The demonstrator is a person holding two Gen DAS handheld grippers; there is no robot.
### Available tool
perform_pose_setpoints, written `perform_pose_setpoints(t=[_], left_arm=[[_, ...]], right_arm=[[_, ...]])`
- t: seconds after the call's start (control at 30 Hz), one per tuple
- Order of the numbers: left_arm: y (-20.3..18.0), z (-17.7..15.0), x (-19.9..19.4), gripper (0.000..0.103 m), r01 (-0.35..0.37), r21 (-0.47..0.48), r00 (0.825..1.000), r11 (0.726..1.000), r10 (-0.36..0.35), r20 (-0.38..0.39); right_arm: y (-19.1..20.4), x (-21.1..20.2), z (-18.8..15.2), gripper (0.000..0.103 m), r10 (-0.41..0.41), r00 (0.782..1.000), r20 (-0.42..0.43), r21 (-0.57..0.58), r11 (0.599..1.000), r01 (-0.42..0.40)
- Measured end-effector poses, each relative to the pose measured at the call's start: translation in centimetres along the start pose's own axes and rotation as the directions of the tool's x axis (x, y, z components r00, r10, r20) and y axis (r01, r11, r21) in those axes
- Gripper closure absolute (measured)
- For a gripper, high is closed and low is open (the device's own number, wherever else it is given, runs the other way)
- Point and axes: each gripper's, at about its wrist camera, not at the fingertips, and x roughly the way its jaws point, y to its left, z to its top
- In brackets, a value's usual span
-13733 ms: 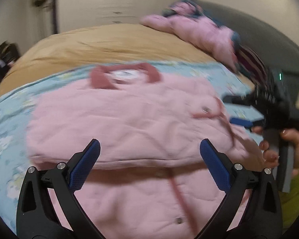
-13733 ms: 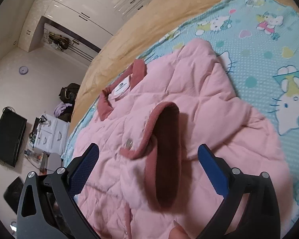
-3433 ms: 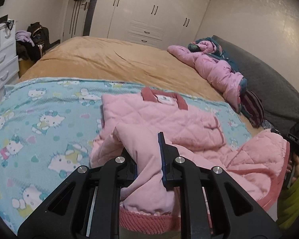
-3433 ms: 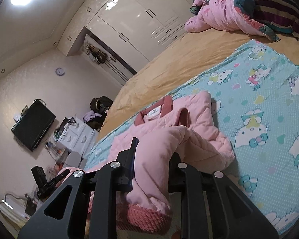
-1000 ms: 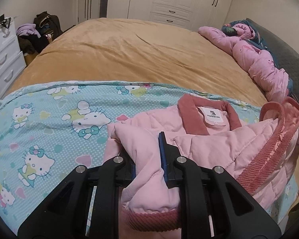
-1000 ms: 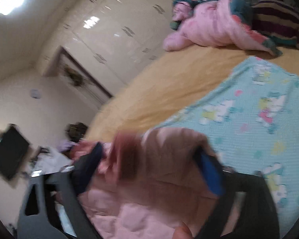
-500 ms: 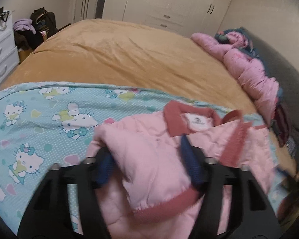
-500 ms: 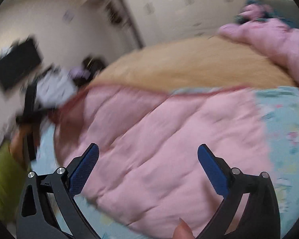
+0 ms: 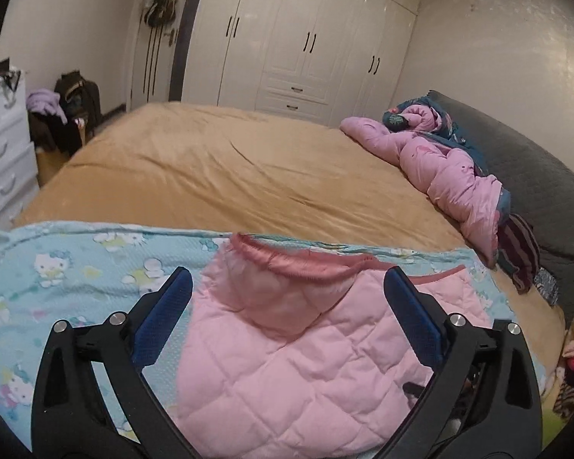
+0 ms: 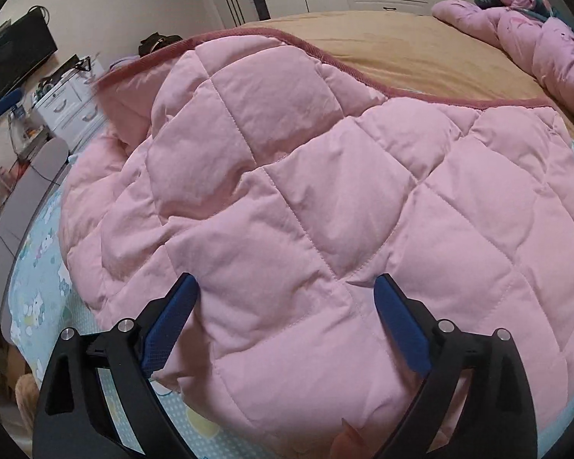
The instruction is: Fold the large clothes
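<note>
Each tool point(image 9: 287, 306) has black arms, silver screws and blue pads point(image 10: 170, 325).

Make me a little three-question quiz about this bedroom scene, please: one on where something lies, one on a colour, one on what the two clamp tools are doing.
1. Where does the pink quilted jacket lie?
A. on the light-blue cartoon-cat blanket
B. on the white chest of drawers
C. on the floor

2. What colour is the jacket's ribbed trim?
A. green
B. dusty red
C. black

3. How do the left gripper and right gripper stand?
A. both clamped on cloth
B. one clamped, one open
C. both open

Answers: 1 A, the blanket shows around the jacket's edges. 2 B, the hem band is darker reddish-pink than the quilting. 3 C, in each wrist view the blue pads stand wide apart, pressing on nothing.
</note>
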Motion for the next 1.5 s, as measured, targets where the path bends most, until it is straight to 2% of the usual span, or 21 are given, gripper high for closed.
perform_pose_setpoints(t=[0.1,0.23,0.4,0.5,0.63,0.77,0.8,0.93,1.0,1.13,1.17,1.23,1.27,1.33,1.37,1.43,1.5], left_arm=[[-0.1,-1.4,-0.1,0.009,-0.029,0.029,0.999,0.999,0.029,-0.017],[0.3,-5.0,1.2,0.009,-0.062,0.067,0.993,0.996,0.068,-0.100],[1.6,-9.8,3.0,0.009,-0.049,0.050,0.977,0.998,0.058,-0.206],[2.1,-11.7,4.0,0.009,-0.075,0.073,0.968,0.995,0.090,-0.233],[4.2,-11.5,5.5,0.009,-0.130,0.055,0.959,0.990,0.139,-0.249],[6.6,-9.9,7.4,0.009,-0.128,-0.008,0.954,0.992,0.121,-0.273],[7.1,-9.3,8.3,0.009,-0.142,-0.007,0.949,0.990,0.135,-0.284],[7.9,-8.1,10.9,0.009,-0.139,-0.026,0.940,0.990,0.123,-0.319],[8.1,-7.9,12.5,0.009,-0.118,-0.045,0.932,0.992,0.095,-0.349],[7.2,-7.7,14.1,0.009,-0.069,-0.064,0.932,0.996,0.041,-0.360],[6.9,-7.7,14.4,0.009,-0.067,-0.060,0.933,0.996,0.041,-0.358],[6.4,-7.7,14.6,0.010,-0.060,-0.043,0.939,0.997,0.042,-0.342],[6.1,-7.7,14.6,0.012,-0.071,-0.028,0.943,0.997,0.058,-0.327],[5.8,-7.9,14.7,0.033,-0.109,-0.005,0.943,0.994,0.101,-0.318],[5.7,-7.9,14.7,0.041,-0.123,0.000,0.942,0.992,0.117,-0.314],[5.7,-8.1,14.2,0.071,-0.140,0.000,0.948,0.990,0.134,-0.288],[5.7,-8.0,13.5,0.083,-0.136,0.005,0.956,0.991,0.133,-0.263]], right_arm=[[0.0,-0.2,0.2,0.010,-0.003,1.000,0.016,0.016,1.000,0.003],[0.2,-4.1,-0.6,0.010,0.045,0.988,0.147,0.002,0.999,-0.046],[-2.1,-8.3,-2.4,0.010,-0.005,0.973,0.231,0.055,0.998,-0.008],[-5.1,-10.5,-3.2,0.007,-0.062,0.962,0.265,0.111,0.993,0.033],[-11.2,-12.4,-3.2,0.007,-0.150,0.954,0.260,0.213,0.972,0.095],[-15.3,-12.1,-2.3,0.007,-0.208,0.950,0.235,0.275,0.951,0.140],[-16.4,-11.8,-1.8,0.007,-0.226,0.948,0.224,0.284,0.946,0.158],[-18.8,-9.0,0.4,0.007,-0.228,0.960,0.163,0.299,0.939,0.172],[-19.7,-7.8,0.9,0.007,-0.233,0.960,0.153,0.303,0.936,0.179],[-20.0,-5.5,2.2,0.021,-0.234,0.964,0.126,0.270,0.943,0.194],[-19.9,-5.2,2.4,0.023,-0.234,0.964,0.127,0.259,0.946,0.195],[-19.9,-4.4,2.8,0.032,-0.240,0.964,0.118,0.252,0.946,0.205],[-19.9,-4.1,2.9,0.036,-0.245,0.962,0.116,0.254,0.944,0.210],[-19.9,-3.9,2.9,0.052,-0.262,0.957,0.125,0.254,0.941,0.224],[-19.6,-4.0,2.7,0.056,-0.280,0.950,0.138,0.248,0.938,0.240],[-19.4,-4.3,2.4,0.072,-0.295,0.941,0.164,0.244,0.937,0.251],[-18.9,-4.8,2.0,0.079,-0.312,0.932,0.186,0.243,0.933,0.264]])
